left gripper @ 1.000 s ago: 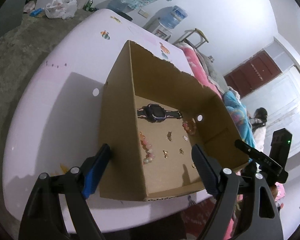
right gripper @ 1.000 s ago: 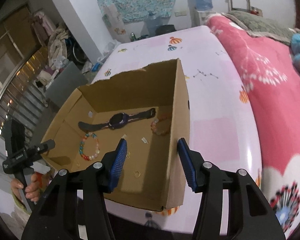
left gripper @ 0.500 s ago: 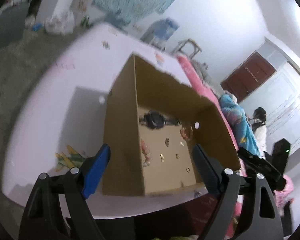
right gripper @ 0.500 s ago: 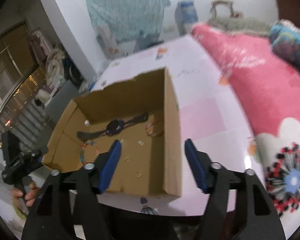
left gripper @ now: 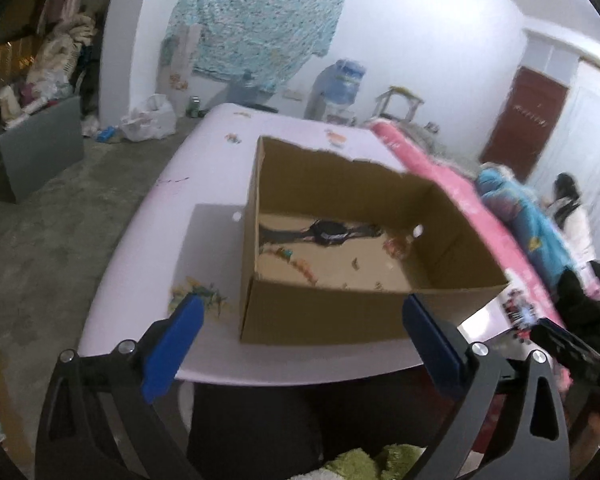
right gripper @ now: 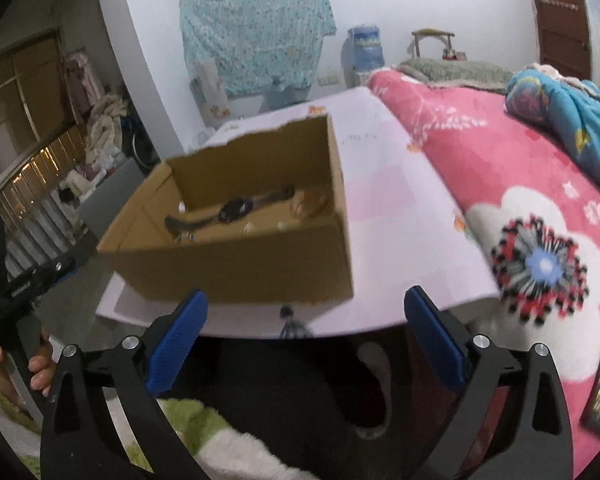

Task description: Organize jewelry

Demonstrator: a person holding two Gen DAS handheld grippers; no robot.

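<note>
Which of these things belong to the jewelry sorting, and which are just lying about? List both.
Belongs to the job:
- cardboard box
- black watch inside it
- bead bracelet by the box's left wall
- orange bracelet by the right wall
- small loose pieces on the box floor

Just lying about:
- pink quilt
- blue blanket
- water dispenser
- white plastic bag

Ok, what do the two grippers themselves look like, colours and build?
Both match. The left gripper and right gripper each have two black, angular fingers with cut-out slots, tipped with blue textured pads. Silver round screws sit near the pad mounts. No cables or sleeves show; in the right view a bare hand grips the left gripper's black handle.
</note>
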